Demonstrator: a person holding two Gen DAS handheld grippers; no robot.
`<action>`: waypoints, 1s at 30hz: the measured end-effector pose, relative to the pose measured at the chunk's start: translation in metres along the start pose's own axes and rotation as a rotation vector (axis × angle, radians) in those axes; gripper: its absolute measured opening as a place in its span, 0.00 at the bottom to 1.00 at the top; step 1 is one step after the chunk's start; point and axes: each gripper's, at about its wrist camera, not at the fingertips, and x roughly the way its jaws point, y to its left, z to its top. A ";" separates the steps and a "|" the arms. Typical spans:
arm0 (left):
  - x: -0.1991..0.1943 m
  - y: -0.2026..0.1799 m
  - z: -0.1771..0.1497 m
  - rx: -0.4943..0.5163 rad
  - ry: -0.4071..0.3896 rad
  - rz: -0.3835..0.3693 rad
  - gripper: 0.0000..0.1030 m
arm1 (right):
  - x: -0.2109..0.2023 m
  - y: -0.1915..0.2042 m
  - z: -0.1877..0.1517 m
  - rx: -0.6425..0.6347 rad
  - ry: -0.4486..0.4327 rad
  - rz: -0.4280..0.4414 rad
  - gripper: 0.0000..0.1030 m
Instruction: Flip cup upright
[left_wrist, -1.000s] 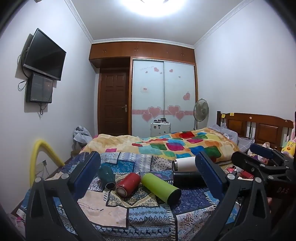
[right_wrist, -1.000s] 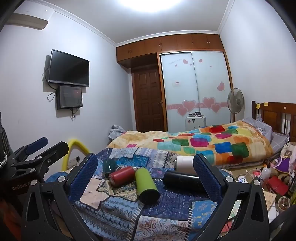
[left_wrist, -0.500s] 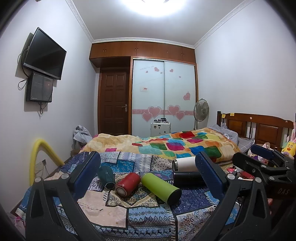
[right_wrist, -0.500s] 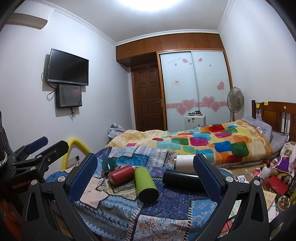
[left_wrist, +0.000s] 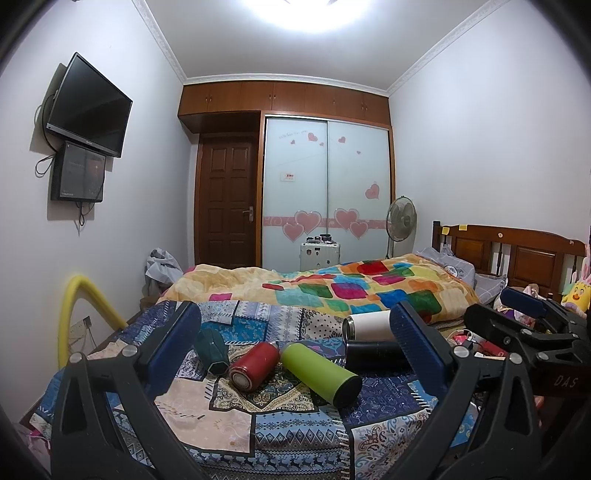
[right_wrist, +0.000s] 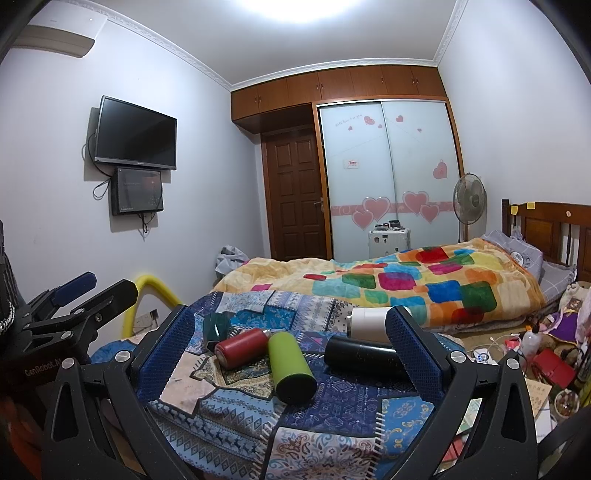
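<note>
Several cups lie on their sides on a patchwork cloth (left_wrist: 236, 417): a dark teal cup (left_wrist: 212, 349), a red cup (left_wrist: 254, 365), a lime green cup (left_wrist: 319, 369), a black cup (left_wrist: 375, 356) and a white cup (left_wrist: 367, 325). The right wrist view shows them too: teal (right_wrist: 217, 325), red (right_wrist: 242, 347), green (right_wrist: 290, 367), black (right_wrist: 360, 354), white (right_wrist: 369, 319). My left gripper (left_wrist: 295, 350) is open and empty, short of the cups. My right gripper (right_wrist: 288, 354) is open and empty, also short of them.
A bed with a colourful quilt (left_wrist: 332, 288) lies behind the cloth, with a wooden headboard (left_wrist: 517, 254) at right. A yellow tube (left_wrist: 79, 314) arches at left. Clutter covers the floor (right_wrist: 535, 343) at right. Each gripper shows at the other's view edge.
Both views have shifted only slightly. The cups lie as before and both grippers stay open.
</note>
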 end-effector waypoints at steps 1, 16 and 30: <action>0.000 0.000 0.000 0.001 -0.001 0.000 1.00 | 0.000 0.000 0.000 0.000 0.000 0.000 1.00; 0.000 0.000 -0.001 -0.001 0.002 0.001 1.00 | 0.000 -0.002 0.001 0.002 0.001 0.001 1.00; 0.001 -0.001 -0.004 -0.002 0.002 0.002 1.00 | 0.000 -0.001 0.000 -0.001 0.002 0.001 1.00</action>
